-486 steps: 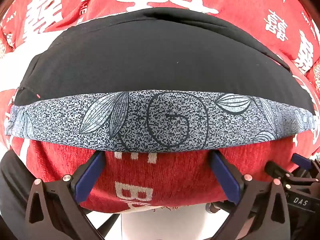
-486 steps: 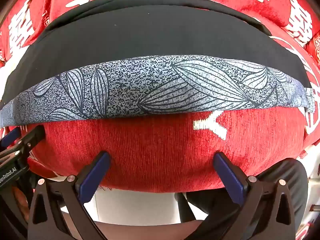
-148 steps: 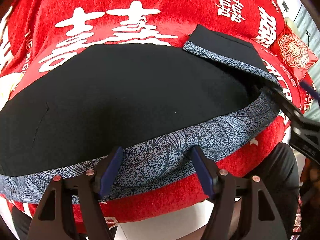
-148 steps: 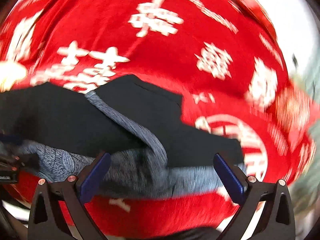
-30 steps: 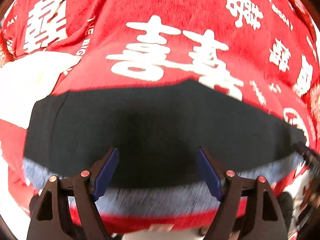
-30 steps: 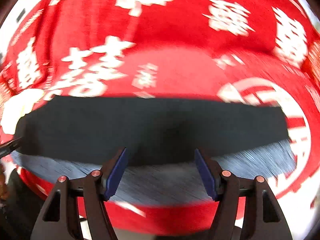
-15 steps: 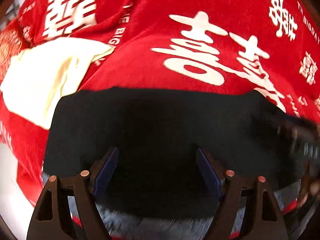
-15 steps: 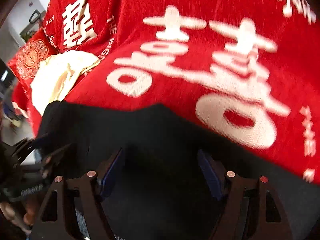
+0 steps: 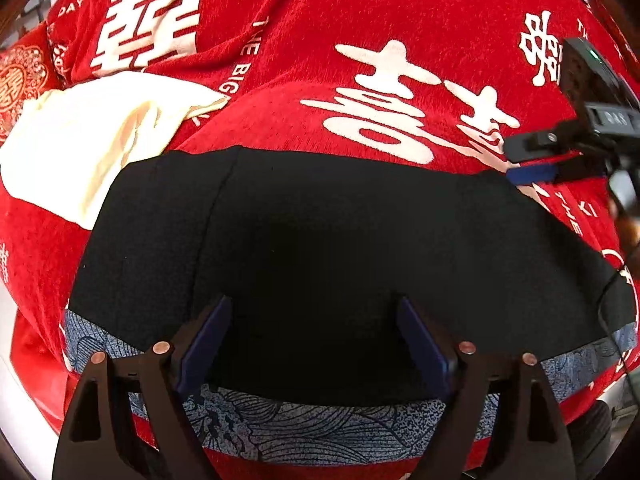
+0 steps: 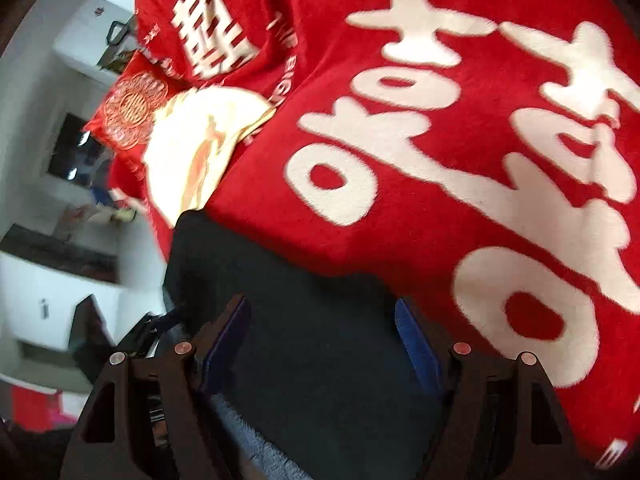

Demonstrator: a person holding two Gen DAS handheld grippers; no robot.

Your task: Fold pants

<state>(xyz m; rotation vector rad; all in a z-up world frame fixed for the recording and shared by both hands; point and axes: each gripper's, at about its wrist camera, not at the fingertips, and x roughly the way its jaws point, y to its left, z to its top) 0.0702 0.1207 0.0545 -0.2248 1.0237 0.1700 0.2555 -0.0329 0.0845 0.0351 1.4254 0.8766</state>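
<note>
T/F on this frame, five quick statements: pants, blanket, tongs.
1. The black pants lie on a red blanket with white characters. True.
2. The pants have a grey-blue patterned band along the near edge. True.
3. The left tongs are clamped on the band. False: open, opening wider, gripping nothing.
4. A cream cloth lies beyond the pants' left end. True.
5. The right tongs hold a red pillow. False: they are open and empty.
</note>
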